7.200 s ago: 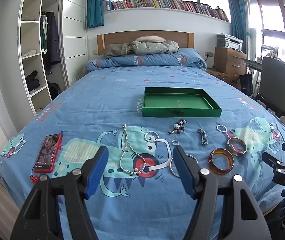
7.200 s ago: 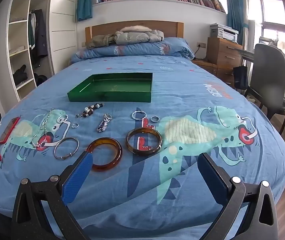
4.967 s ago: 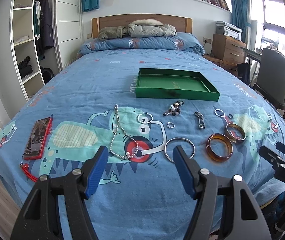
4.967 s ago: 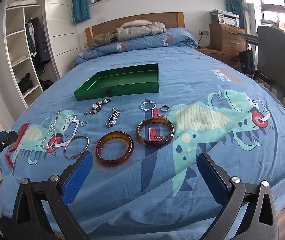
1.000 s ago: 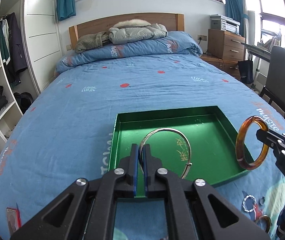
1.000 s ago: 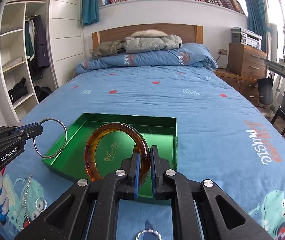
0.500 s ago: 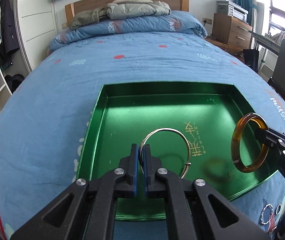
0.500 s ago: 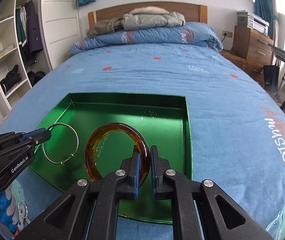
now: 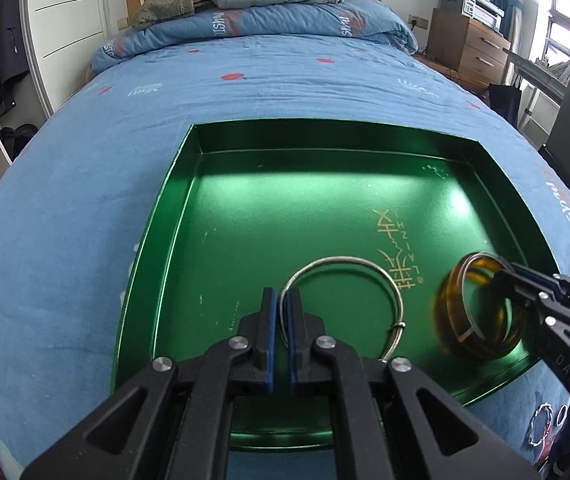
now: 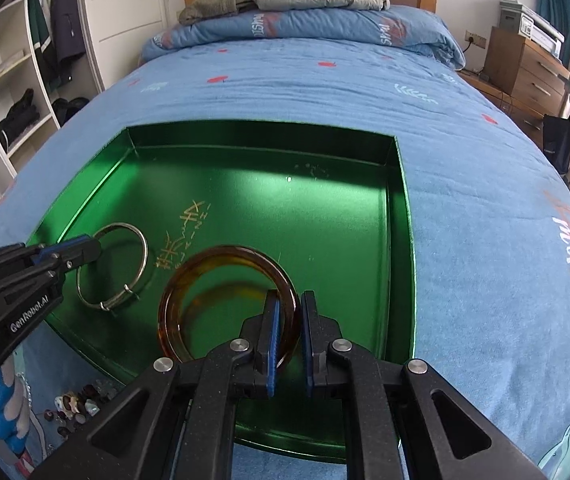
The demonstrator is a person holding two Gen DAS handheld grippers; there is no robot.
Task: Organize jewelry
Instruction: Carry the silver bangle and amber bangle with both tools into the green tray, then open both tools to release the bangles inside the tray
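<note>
Green tray (image 9: 173,184) ×1; left gripper (image 9: 280,308) — pinching silver bangle (image 9: 369,266); right gripper (image 10: 288,312) — loosening around amber bangle (image 10: 189,276)

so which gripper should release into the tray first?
Right, probably. The right gripper already looks slightly parted around the amber bangle, low over the green tray; the left gripper is clamped on the silver bangle.

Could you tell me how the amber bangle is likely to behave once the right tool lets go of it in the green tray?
The amber bangle looks rigid and glossy, so it probably keeps its shape. It is tilted over the smooth green tray, so on release it may tip flat, perhaps sliding slightly.
</note>
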